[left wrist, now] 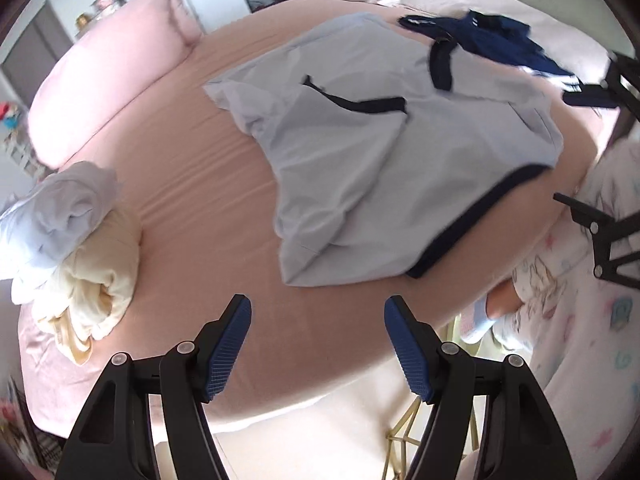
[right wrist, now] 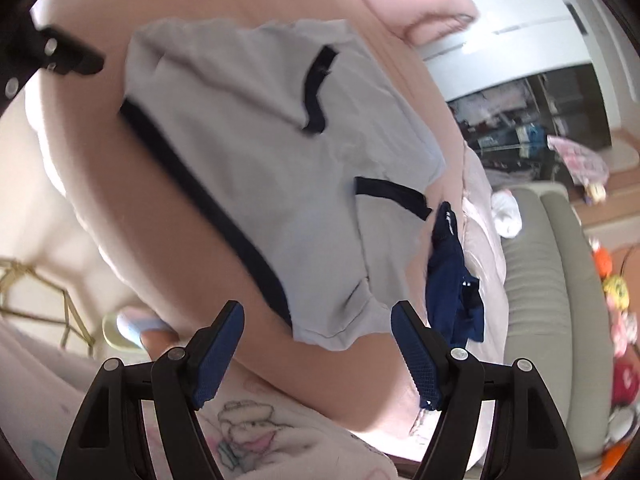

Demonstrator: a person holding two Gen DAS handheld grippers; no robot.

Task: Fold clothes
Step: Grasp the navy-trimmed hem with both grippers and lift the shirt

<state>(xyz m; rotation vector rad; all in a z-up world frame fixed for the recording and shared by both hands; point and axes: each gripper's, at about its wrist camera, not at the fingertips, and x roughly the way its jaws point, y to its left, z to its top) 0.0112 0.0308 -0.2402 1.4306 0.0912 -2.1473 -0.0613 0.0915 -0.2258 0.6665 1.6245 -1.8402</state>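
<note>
A pale blue T-shirt (left wrist: 360, 152) with navy trim lies rumpled on the pink bed (left wrist: 192, 208), one part folded over. My left gripper (left wrist: 317, 316) hangs open above the sheet just short of the shirt's near corner, with nothing between its fingers. In the right wrist view the same shirt (right wrist: 280, 168) spreads across the bed (right wrist: 180, 248). My right gripper (right wrist: 318, 316) is open over the shirt's near sleeve end without touching it. Each gripper also shows in the other view, the right gripper (left wrist: 560, 148) at the right edge and the left gripper (right wrist: 114, 20) at top left.
A navy garment (left wrist: 492, 36) (right wrist: 452, 280) lies beside the shirt. A heap of white and cream clothes (left wrist: 76, 248) sits at the bed's left. A pink pillow (left wrist: 112, 72) lies beyond. A person's slippered foot (left wrist: 488, 316) and a gold wire frame (left wrist: 404, 432) are beside the bed.
</note>
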